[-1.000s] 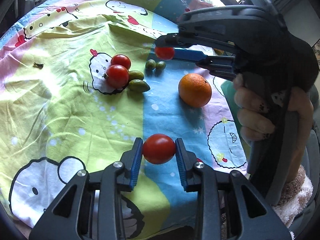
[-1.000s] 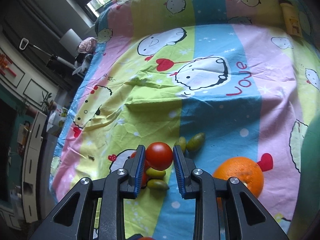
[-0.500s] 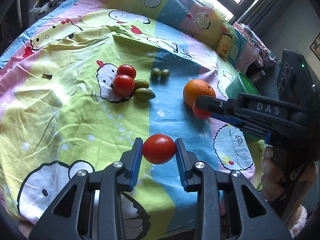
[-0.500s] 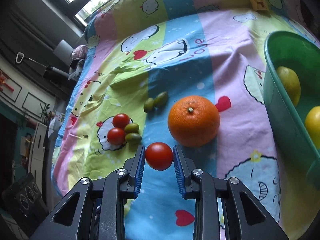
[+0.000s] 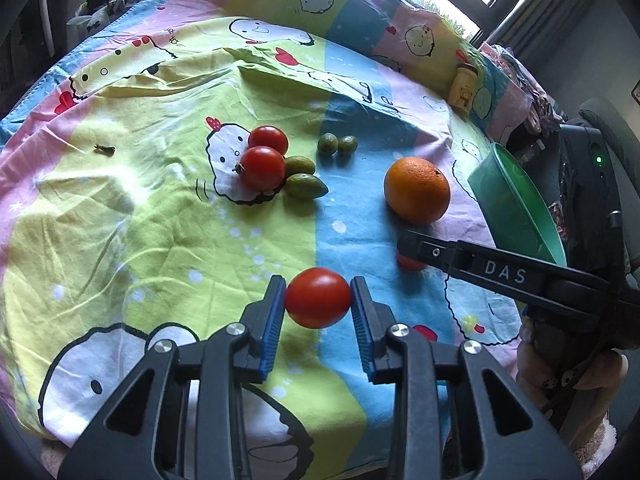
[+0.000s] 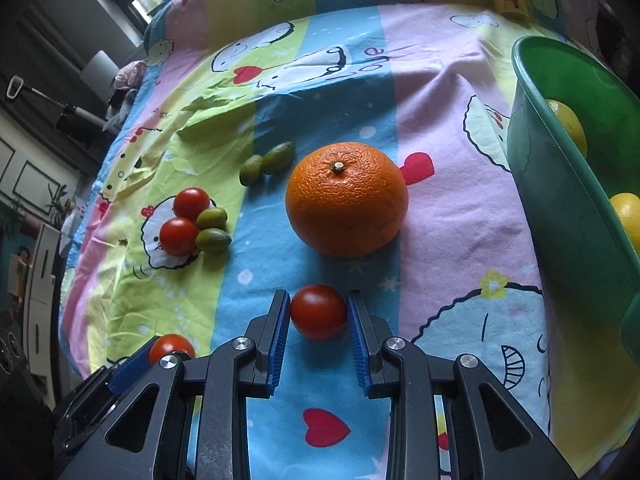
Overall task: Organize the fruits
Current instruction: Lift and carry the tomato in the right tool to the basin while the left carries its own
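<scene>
I have a tomato (image 5: 318,297) pinched in my left gripper (image 5: 318,304) and another tomato (image 6: 318,312) clamped in my right gripper (image 6: 318,316), jaws narrow on both; each hangs over the bedsheet (image 5: 160,216), near the orange (image 6: 347,199); I judge this the carrying step; next, lift them over the green bowl's (image 6: 560,184) rim and let go.

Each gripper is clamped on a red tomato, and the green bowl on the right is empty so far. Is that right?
Not quite. The left gripper and right gripper each hold a tomato, but the green bowl is not empty: the right wrist view shows two yellow fruits already inside it.
</scene>
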